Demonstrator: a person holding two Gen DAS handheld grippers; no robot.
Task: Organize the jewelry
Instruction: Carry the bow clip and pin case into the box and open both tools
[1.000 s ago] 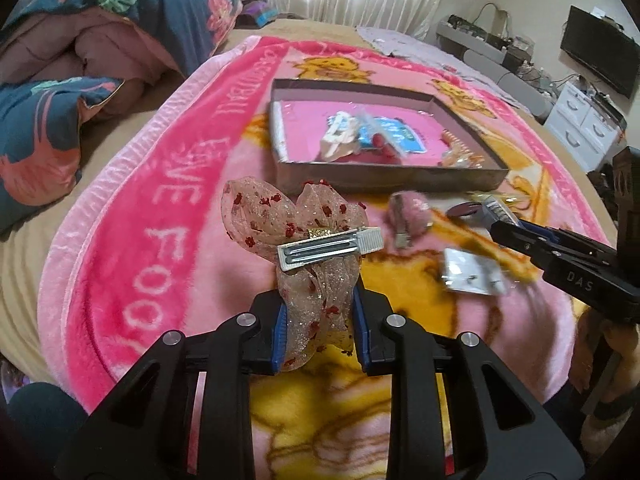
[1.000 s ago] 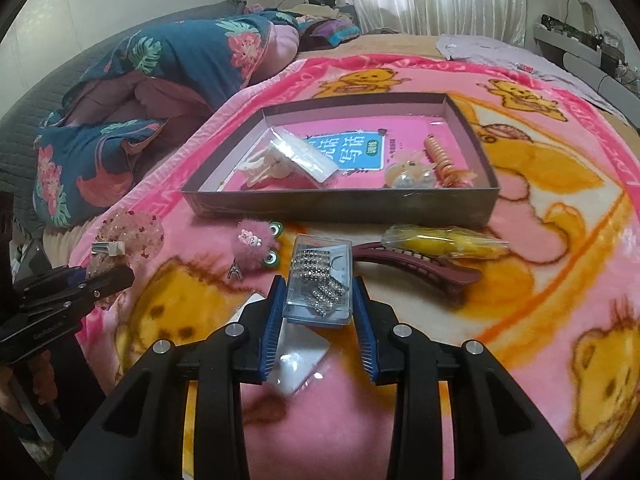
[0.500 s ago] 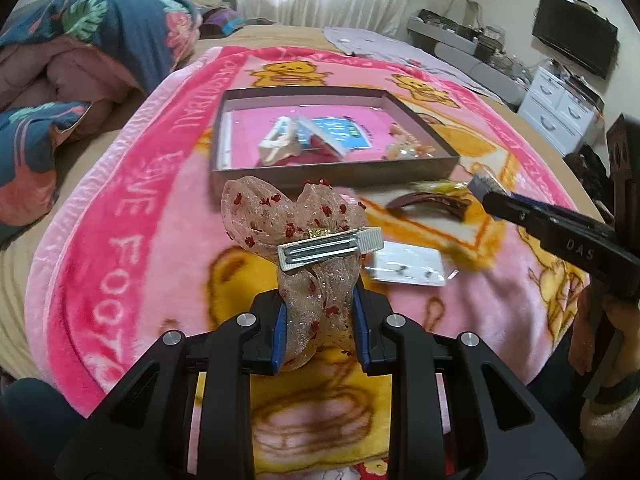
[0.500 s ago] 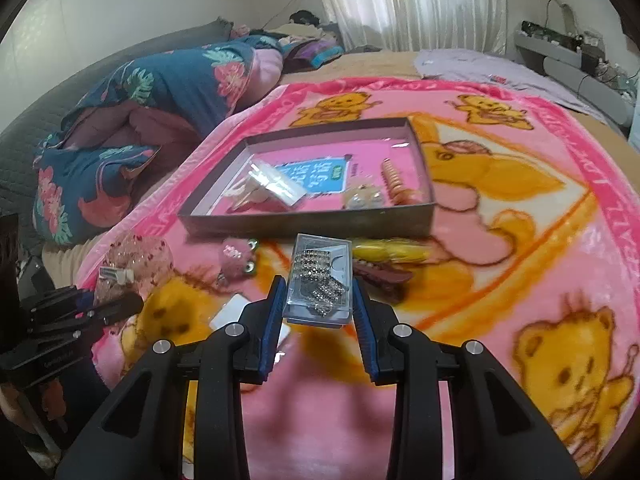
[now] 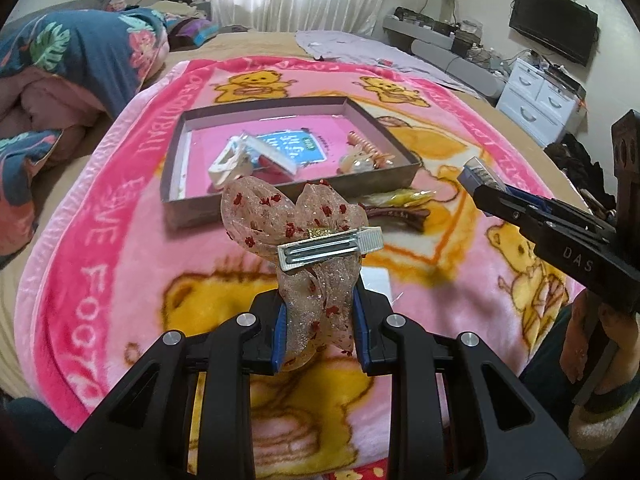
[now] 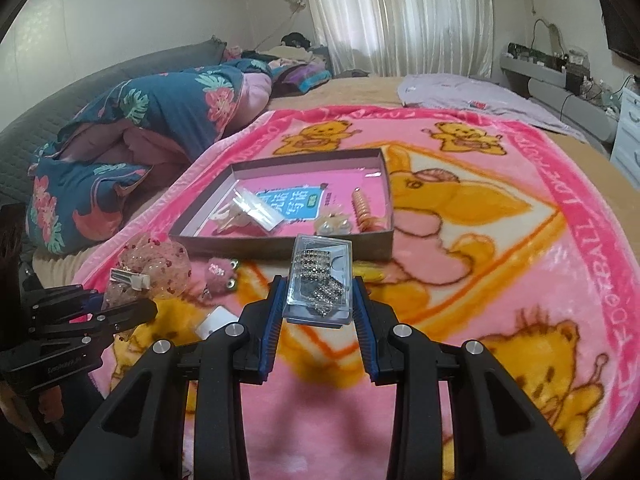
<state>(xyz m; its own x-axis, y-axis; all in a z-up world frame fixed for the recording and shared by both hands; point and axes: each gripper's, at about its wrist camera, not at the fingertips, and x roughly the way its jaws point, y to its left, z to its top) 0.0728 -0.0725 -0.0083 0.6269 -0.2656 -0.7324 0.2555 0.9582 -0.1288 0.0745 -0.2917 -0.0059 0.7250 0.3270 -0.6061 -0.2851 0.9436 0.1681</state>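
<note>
My left gripper (image 5: 318, 326) is shut on a sheer bow hair clip with red dots (image 5: 296, 216), held above the blanket. My right gripper (image 6: 318, 300) is shut on a clear case of rhinestone pieces (image 6: 320, 276), also lifted. The grey tray (image 5: 296, 196) lies ahead on the blanket, holding a white clip (image 5: 226, 162), a blue card (image 5: 290, 146) and an orange coil clip (image 5: 366, 148). In the right wrist view the tray (image 6: 280, 242) lies ahead, and the left gripper (image 6: 120, 312) with the bow (image 6: 156, 262) is at the left. The right gripper (image 5: 480, 184) shows in the left wrist view.
On the pink bear blanket (image 5: 100, 240) in front of the tray lie a maroon claw clip (image 5: 394, 213), a yellow packet (image 5: 398, 197), a white card (image 6: 214, 322) and a pink fuzzy clip (image 6: 218, 274). A folded duvet (image 6: 132, 136) lies left; drawers (image 5: 536, 100) stand right.
Both grippers have lifted and drawn back from the blanket with their items. The tray now looks farther off, and more of the blanket shows.
</note>
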